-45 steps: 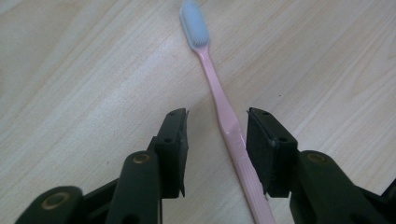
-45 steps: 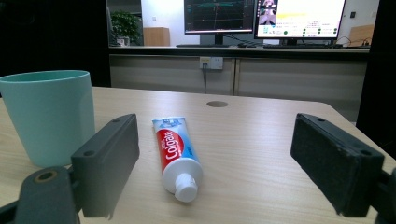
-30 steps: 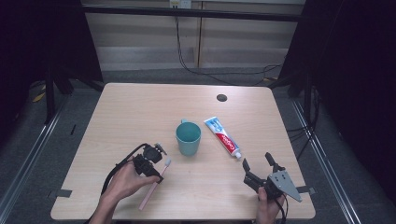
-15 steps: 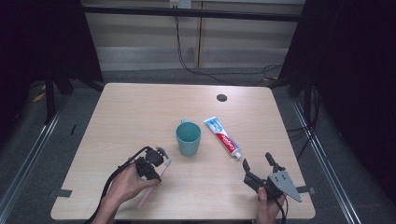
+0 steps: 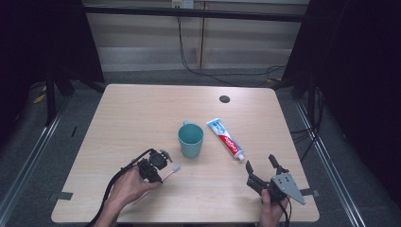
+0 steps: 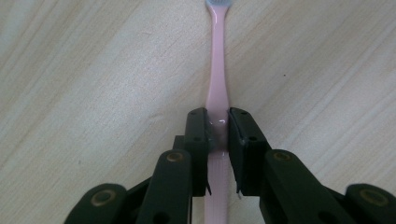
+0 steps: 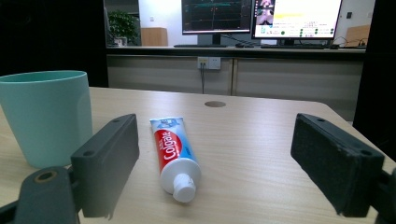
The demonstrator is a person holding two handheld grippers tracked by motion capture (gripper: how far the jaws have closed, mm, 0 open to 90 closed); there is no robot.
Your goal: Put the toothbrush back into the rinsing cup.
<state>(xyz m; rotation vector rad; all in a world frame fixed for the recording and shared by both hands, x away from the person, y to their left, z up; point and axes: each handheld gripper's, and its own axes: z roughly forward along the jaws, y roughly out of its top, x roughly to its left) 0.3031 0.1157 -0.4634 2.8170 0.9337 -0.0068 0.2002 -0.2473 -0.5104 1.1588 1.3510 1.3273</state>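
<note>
A pink toothbrush [image 6: 217,84] lies flat on the wooden table [image 5: 142,113]. My left gripper [image 6: 217,133] is shut on its handle; the jaws have just been closing around it. From above, the left gripper [image 5: 156,165] sits at the table's front left, and the toothbrush [image 5: 174,169] pokes its head out toward the teal cup [image 5: 190,139]. The cup stands upright mid-table. A toothpaste tube [image 5: 226,138] lies to its right, cap toward the person. My right gripper [image 5: 261,164] rests at the front right, open and holding nothing, aimed at the toothpaste [image 7: 172,149] and cup [image 7: 46,116].
A round dark hole [image 5: 224,99] marks the far side of the table. Black frame posts and cables stand behind and beside the table. Monitors [image 7: 261,18] sit on a counter beyond the far edge.
The left gripper's jaws have closed onto the toothbrush handle, which lay loose beside them before. Both hands have kept their places.
</note>
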